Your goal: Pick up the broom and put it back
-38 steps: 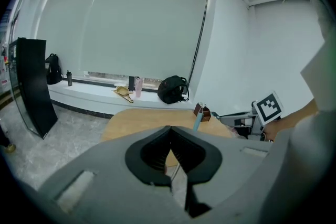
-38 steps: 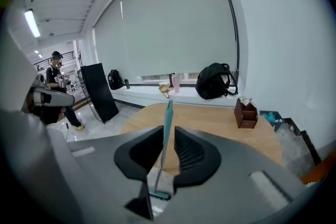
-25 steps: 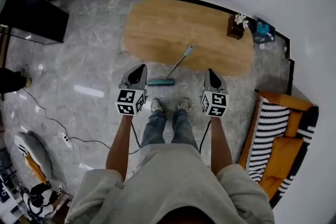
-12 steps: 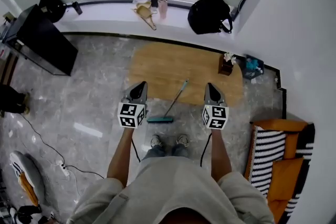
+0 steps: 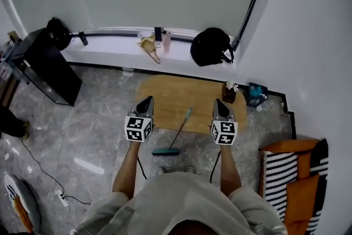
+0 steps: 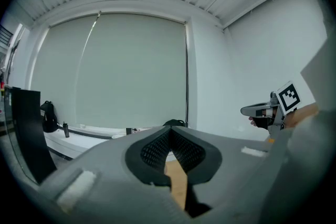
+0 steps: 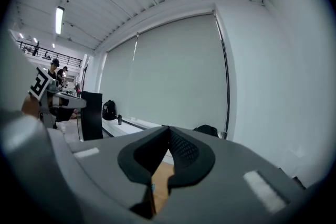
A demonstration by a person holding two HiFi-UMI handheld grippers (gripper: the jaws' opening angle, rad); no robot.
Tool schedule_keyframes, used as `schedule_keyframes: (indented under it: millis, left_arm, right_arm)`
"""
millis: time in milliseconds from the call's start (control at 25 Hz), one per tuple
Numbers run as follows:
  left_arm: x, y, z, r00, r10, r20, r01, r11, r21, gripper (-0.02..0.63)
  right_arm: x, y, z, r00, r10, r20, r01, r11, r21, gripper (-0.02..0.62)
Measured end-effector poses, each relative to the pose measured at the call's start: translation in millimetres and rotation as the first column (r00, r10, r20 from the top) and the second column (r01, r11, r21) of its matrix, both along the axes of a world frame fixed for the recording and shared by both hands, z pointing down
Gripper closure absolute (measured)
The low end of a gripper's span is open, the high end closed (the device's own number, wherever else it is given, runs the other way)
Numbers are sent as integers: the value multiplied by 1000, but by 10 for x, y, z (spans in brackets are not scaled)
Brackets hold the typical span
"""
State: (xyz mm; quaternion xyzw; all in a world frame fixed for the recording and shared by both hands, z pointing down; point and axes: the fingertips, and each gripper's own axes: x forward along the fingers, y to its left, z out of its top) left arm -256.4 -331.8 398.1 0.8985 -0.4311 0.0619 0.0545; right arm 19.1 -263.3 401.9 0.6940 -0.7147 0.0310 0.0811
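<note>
The broom [image 5: 178,132] lies on the grey floor just ahead of the person's feet. Its teal head [image 5: 165,152] is near the shoes, and the thin handle runs up and right to the wooden table's near edge. My left gripper [image 5: 147,99] hovers left of the handle, shut and holding nothing. On the other side of the handle my right gripper [image 5: 219,102] is held up the same way, shut and empty. In the left gripper view the left gripper [image 6: 170,129] points at the far wall, with the right gripper [image 6: 257,110] beside it. The right gripper view shows the right gripper [image 7: 168,128] tips meeting.
A low wooden table [image 5: 165,96] carries a small plant pot [image 5: 229,93]. Behind it a white ledge [image 5: 104,52] holds a black bag [image 5: 210,47] and bottles. A black cabinet [image 5: 44,66] stands left, an orange striped sofa [image 5: 291,173] right, and a cable [image 5: 38,165] crosses the floor.
Both grippers have risen together and tipped up toward level. The head view has swung up to take in the wall. The broom has stayed on the floor.
</note>
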Motion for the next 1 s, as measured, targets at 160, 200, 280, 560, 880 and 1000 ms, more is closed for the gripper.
schedule_keyframes:
  millis: [160,200,280,560,880,1000]
  left_arm:
    - [46,-1,-111,1000,9,-11,-9,1000,23,609]
    - [56,6,-120,1000,11,-11,-11,1000,26,609]
    - [72,20,-134,1000,15,-9,-15,1000,27,609]
    - [88,75,-176,1000,18,-12,-17,999,34,609]
    - [124,134,-111,999,28,16,-28,999,23,609]
    - [141,134,-69,999,31,14,-31,999,15,609]
  right_arm:
    - [11,48,-70,1000,4,-11,-4,1000,8,595]
    - [11,59,-80,1000,4,-13,-4,1000,9,595]
    - [9,73,-87,1000,2,-18,-2,1000,5,595]
    - [17,137,-32,1000,-4,-17,4,1000,-13,595]
    - [37,189,53,1000,-6,-19,5,1000,-31,595]
    - [45,200,87,1000,-3,-19,2,999,-39,595]
